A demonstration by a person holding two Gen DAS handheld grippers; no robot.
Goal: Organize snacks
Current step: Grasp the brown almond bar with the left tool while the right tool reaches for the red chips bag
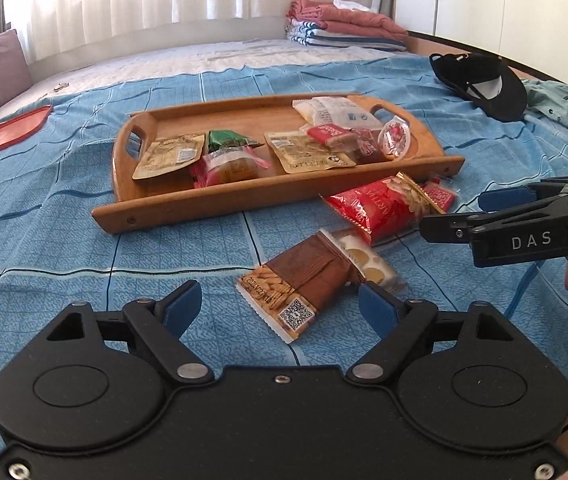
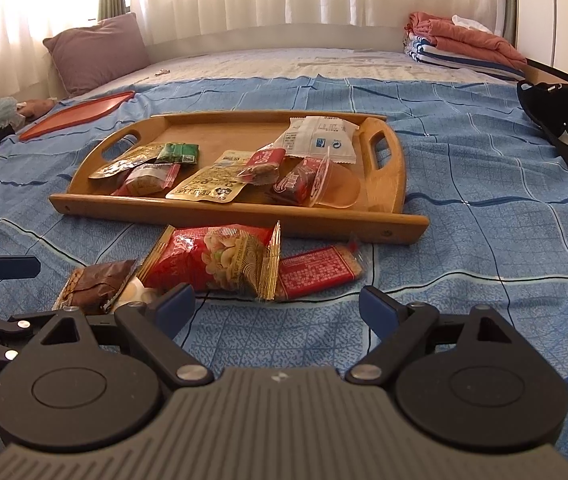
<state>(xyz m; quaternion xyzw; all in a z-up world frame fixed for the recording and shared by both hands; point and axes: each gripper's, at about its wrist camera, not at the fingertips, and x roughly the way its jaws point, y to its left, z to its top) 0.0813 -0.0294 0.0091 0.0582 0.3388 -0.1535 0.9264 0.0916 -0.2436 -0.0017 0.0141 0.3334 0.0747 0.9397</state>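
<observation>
**Operator:** Between my left gripper's [image 1: 279, 308] jaws, which stand wide apart and hold nothing, I see a brown snack packet [image 1: 302, 280] lying flat on the blue bedspread [image 1: 63, 240], its QR-code end nearest me.

**Observer:** And your right side?

**Operator:** My right gripper [image 2: 277, 308] is spread just as wide, also holding nothing. Just ahead of it lies a red nut bag [image 2: 219, 260], with a flat red bar [image 2: 320, 272] touching its right edge and the brown packet to its left, partly over a pale round-biscuit pack [image 1: 368, 260].

**Observer:** So those four are off the tray?

**Operator:** Yes, they lie on the bedspread just in front of the wooden tray [image 2: 219, 210]. Inside the tray I count tan pouches, a green packet [image 2: 177, 152], small red wrappers, a white packet [image 2: 320, 136] and a clear jelly cup [image 2: 334, 184].

**Observer:** Anything farther out?

**Operator:** A black cap [image 2: 564, 132] sits to the right, an orange lid [image 2: 75, 114] to the left, and folded towels [image 2: 464, 46] lie by the curtains.
</observation>
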